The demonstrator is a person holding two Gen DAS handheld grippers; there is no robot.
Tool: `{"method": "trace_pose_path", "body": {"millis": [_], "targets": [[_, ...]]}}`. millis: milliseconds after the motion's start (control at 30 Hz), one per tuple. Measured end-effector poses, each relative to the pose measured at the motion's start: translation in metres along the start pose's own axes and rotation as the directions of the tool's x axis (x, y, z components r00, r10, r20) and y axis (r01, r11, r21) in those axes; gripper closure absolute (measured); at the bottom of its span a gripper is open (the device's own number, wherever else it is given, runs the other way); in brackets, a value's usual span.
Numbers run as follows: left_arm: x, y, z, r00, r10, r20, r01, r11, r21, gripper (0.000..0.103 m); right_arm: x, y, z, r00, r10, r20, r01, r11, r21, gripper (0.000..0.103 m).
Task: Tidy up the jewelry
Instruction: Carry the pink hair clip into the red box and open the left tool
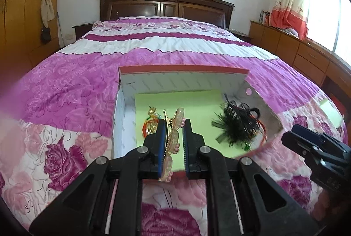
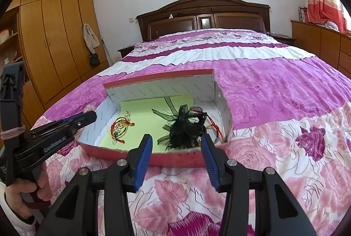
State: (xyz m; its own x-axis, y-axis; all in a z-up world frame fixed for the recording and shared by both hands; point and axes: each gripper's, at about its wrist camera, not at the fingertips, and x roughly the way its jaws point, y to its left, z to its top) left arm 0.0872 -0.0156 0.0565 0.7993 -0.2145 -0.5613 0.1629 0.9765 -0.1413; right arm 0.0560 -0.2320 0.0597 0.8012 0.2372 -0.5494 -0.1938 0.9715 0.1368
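A red box with white walls and a green liner lies open on the bed; it also shows in the right wrist view. Inside lie a black feather hairpiece with red cords, and a gold and red bracelet. My left gripper holds a translucent pink and gold hair clip over the box's near left part; the clip rests against the left pad, with a gap to the right pad. It appears at the left in the right wrist view. My right gripper is open and empty before the box's near wall.
The box sits on a pink and purple floral bedspread. A dark wooden headboard stands at the far end. Wardrobes line the left wall; low cabinets run under the window on the right.
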Motion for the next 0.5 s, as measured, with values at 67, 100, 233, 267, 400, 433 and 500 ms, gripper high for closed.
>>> {"method": "trace_pose_path", "body": {"millis": [67, 100, 233, 267, 400, 433, 500], "targets": [[0.006, 0.003, 0.001, 1.0, -0.001, 0.006, 0.001, 1.0, -0.021, 0.097, 0.005, 0.001, 0.003, 1.0, 0.001, 0.006, -0.001, 1.0, -0.006, 0.054], [0.01, 0.005, 0.002, 1.0, 0.002, 0.008, -0.002, 1.0, -0.03, 0.097, 0.008, 0.002, 0.004, 1.0, 0.002, 0.008, -0.002, 1.0, -0.007, 0.054], [0.024, 0.01, 0.001, 1.0, 0.024, 0.0, -0.024, 0.999, -0.046, 0.097, 0.018, 0.001, 0.006, 1.0, 0.004, 0.006, -0.004, 1.0, -0.001, 0.054], [0.029, 0.011, 0.001, 1.0, 0.028, -0.008, -0.028, 0.998, -0.05, 0.096, 0.02, 0.001, 0.005, 1.0, 0.002, 0.004, -0.002, 1.0, 0.0, 0.054], [0.044, 0.015, -0.005, 0.998, 0.036, -0.047, -0.039, 0.997, -0.065, 0.096, 0.027, 0.0, 0.0, 1.0, -0.002, -0.011, 0.001, 1.0, -0.003, 0.054], [0.047, 0.016, -0.007, 0.998, 0.037, -0.058, -0.041, 0.997, -0.067, 0.096, 0.029, 0.0, 0.0, 1.0, -0.001, -0.015, 0.001, 1.0, -0.002, 0.054], [0.05, 0.016, -0.011, 0.997, 0.037, -0.073, -0.042, 0.997, -0.068, 0.096, 0.03, -0.001, -0.001, 1.0, -0.002, -0.019, 0.002, 1.0, 0.001, 0.054]]}}
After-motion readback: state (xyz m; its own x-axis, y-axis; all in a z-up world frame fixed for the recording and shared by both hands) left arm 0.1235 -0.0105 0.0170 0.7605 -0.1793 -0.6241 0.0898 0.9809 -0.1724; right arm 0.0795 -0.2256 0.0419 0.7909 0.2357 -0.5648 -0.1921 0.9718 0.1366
